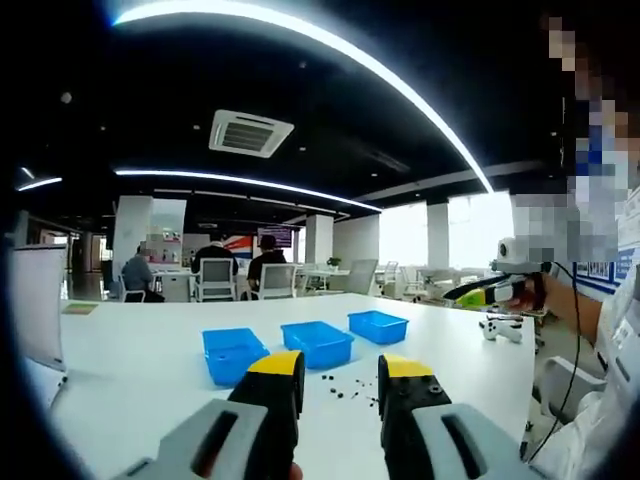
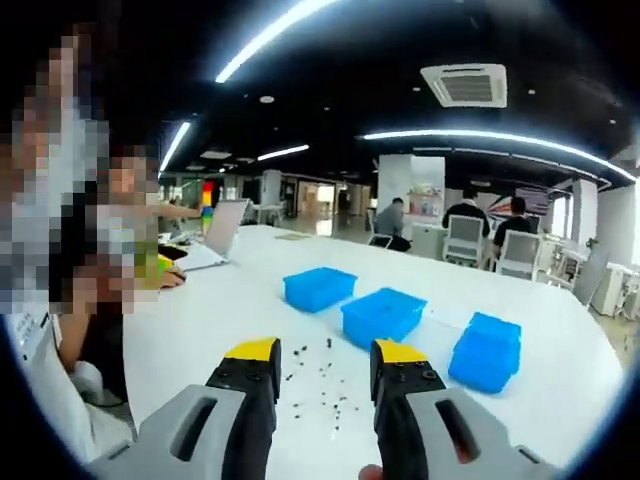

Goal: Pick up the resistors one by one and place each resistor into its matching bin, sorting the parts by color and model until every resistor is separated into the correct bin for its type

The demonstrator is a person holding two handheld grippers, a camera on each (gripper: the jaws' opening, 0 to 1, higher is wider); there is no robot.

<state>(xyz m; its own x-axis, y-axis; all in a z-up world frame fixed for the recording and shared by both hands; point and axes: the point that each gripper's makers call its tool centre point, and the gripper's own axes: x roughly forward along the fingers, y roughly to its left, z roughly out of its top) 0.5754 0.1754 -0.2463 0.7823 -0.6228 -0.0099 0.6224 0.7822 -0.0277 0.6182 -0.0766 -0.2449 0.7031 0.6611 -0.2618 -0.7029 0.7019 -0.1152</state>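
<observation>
Several small dark resistors [image 1: 345, 388] lie scattered on the white table [image 1: 130, 350], in front of three blue bins [image 1: 318, 342]. My left gripper [image 1: 342, 372] hovers open above the near side of the scatter, nothing between its yellow-tipped jaws. In the right gripper view the same resistors [image 2: 322, 395] lie loose before the three blue bins [image 2: 382, 315]. My right gripper [image 2: 325, 358] is open over them and holds nothing. The right gripper [image 1: 495, 290] also shows at the right of the left gripper view, held up by a hand.
A laptop [image 2: 215, 240] stands open at the table's far left in the right gripper view. A white board [image 1: 35, 305] stands at the table's left edge. People sit at desks [image 1: 215, 270] in the background. A person's sleeve [image 1: 600, 430] is at the right.
</observation>
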